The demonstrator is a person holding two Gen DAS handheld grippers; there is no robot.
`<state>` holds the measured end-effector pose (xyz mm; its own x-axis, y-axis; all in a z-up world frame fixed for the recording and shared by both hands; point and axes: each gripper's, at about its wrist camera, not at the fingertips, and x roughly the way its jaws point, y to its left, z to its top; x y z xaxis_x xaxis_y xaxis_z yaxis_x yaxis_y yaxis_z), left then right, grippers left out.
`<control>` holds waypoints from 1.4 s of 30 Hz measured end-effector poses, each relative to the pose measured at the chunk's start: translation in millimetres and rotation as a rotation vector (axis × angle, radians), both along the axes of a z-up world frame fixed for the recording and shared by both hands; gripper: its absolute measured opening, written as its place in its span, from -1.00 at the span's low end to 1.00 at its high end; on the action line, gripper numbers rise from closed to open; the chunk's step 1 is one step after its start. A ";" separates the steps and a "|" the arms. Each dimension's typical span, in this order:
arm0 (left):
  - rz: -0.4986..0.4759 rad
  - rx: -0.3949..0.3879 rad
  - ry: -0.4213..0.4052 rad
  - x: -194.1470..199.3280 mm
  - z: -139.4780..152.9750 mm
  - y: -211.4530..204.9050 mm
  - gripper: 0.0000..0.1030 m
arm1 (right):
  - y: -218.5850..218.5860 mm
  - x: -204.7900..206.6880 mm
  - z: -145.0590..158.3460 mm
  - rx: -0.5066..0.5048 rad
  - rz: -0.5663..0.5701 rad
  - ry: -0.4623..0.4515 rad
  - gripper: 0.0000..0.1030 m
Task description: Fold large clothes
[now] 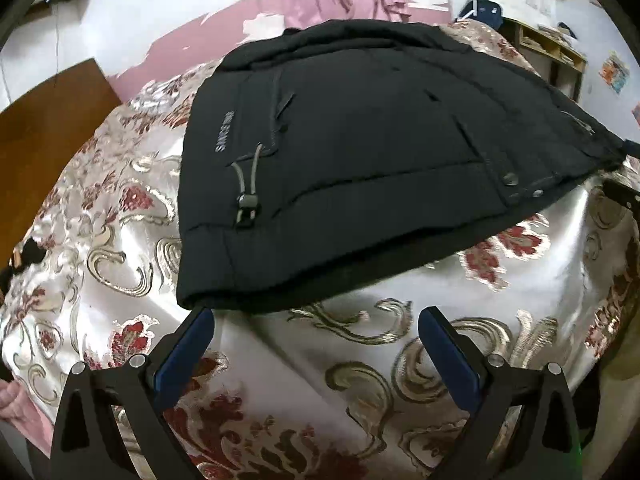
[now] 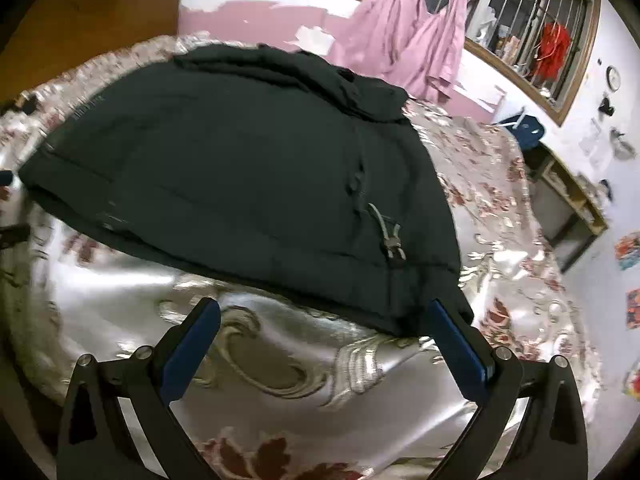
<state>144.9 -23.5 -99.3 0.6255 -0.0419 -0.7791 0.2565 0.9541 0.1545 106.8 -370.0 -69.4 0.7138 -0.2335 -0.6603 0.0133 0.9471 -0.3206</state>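
blue-padded fingers (image 1: 188,344) of the left gripper (image 1: 316,316) stood wide apart with nothing between them, poised over the satin floral bedspread (image 1: 360,360). its left fingertip sat just at the near corner of the black jacket (image 1: 340,152), though whether it touched the cloth could not be told. the right gripper (image 2: 324,312) was likewise spread open and empty, its right finger (image 2: 456,340) right at the jacket's (image 2: 224,184) other near corner.

the jacket lay folded into a broad, flat bundle on the bed, its hem edge facing both grippers. a grey drawcord with a toggle (image 1: 246,196) rested on the fabric near the left side in the left wrist view, beside a line of small grey lettering (image 1: 222,132) too distorted to read. two snap buttons (image 1: 510,178) showed toward the right of the hem. in the right wrist view the same toggle (image 2: 390,236) lay near the right edge.

beyond the bed hung pink curtains (image 2: 404,36) at a barred window (image 2: 520,20), with a wooden headboard (image 2: 92,20) off to the left and a low wooden shelf (image 2: 572,200) along the wall. the view was slightly blurred toward the edges.
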 end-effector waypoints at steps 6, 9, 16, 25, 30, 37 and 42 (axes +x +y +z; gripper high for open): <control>0.038 0.051 -0.006 7.8 -8.6 -1.2 0.99 | 3.1 11.1 1.0 -0.027 -0.024 -0.005 0.96; 0.031 0.112 -0.044 9.6 -10.6 -7.5 0.99 | -1.3 15.5 -1.9 -0.008 -0.041 -0.016 0.96; 0.034 0.251 -0.169 10.7 -19.2 -23.4 0.99 | -10.0 15.3 -11.7 0.020 -0.056 -0.087 0.96; 0.004 0.300 -0.268 6.1 -17.6 -31.1 0.99 | -11.5 9.0 -6.1 -0.020 -0.065 -0.232 0.96; -0.005 0.333 -0.350 -0.1 -12.9 -33.2 0.99 | -12.4 9.1 -5.4 -0.044 -0.066 -0.275 0.96; -0.014 0.395 -0.437 -11.7 -12.3 -41.2 0.99 | -6.0 3.5 -7.4 -0.082 -0.065 -0.286 0.96; -0.082 0.453 -0.480 -25.3 -14.7 -51.8 0.99 | -10.3 5.8 -8.4 -0.055 -0.069 -0.247 0.96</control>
